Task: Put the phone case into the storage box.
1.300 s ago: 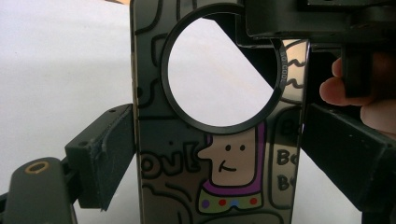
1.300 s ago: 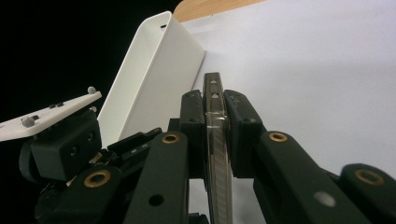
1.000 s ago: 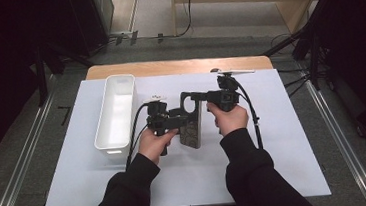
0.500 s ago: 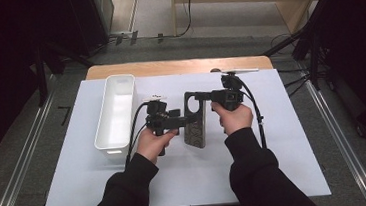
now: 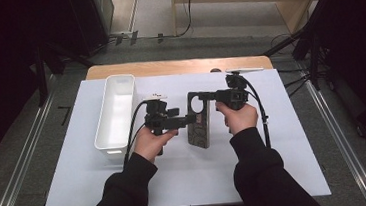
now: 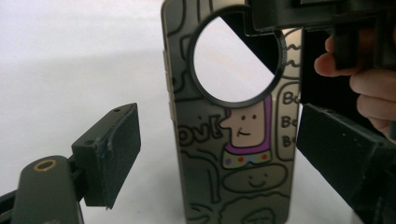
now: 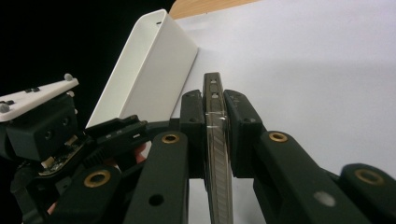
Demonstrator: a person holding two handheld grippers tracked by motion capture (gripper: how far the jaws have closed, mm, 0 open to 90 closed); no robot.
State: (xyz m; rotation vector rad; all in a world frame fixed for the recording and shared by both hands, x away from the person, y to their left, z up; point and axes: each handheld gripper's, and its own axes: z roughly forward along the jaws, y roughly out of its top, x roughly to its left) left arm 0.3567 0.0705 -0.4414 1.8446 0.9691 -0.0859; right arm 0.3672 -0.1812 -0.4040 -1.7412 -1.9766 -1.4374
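The right gripper has its fingers squeezed tight on the top end of the phone case, which has funny cartoon faces and a big round hole. The case is held up over the middle of the white table, with the long white bin off to its left. The left gripper has its fingers wide apart, one on each side of the case, not touching it.

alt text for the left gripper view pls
A grey phone case printed with cartoon doodles and cut with a round hole stands upright between the left gripper's open black jaws, untouched. The right gripper clamps its top edge.
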